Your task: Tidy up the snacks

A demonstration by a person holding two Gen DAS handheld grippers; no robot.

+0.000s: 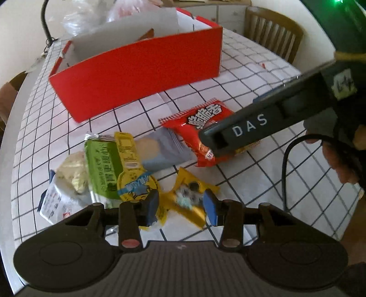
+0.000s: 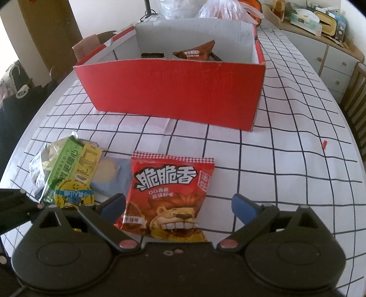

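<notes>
A red cardboard box point(image 1: 137, 75) point(image 2: 178, 91) stands open on the checked tablecloth, with a few snack packs inside. In front lies a pile of snacks: a red lion snack bag point(image 2: 169, 194) point(image 1: 201, 128), a grey-blue pack point(image 1: 164, 150) point(image 2: 114, 176), a green pack point(image 1: 100, 164) point(image 2: 64, 162), a yellow pack point(image 1: 135, 178) point(image 2: 77, 182) and a white bag point(image 1: 64, 189). My left gripper point(image 1: 180, 205) is open around a small yellow cookie pack point(image 1: 189, 198), its pads on either side. My right gripper point(image 2: 178, 205) is open over the red bag's lower half; it also shows in the left wrist view point(image 1: 251, 128).
Plastic bags point(image 2: 217, 9) sit behind the box. Wooden chairs point(image 1: 272, 34) stand at the table's far side and right edge. A sideboard point(image 2: 320, 41) with clutter lies to the right. A small red scrap point(image 2: 324, 144) lies on the cloth.
</notes>
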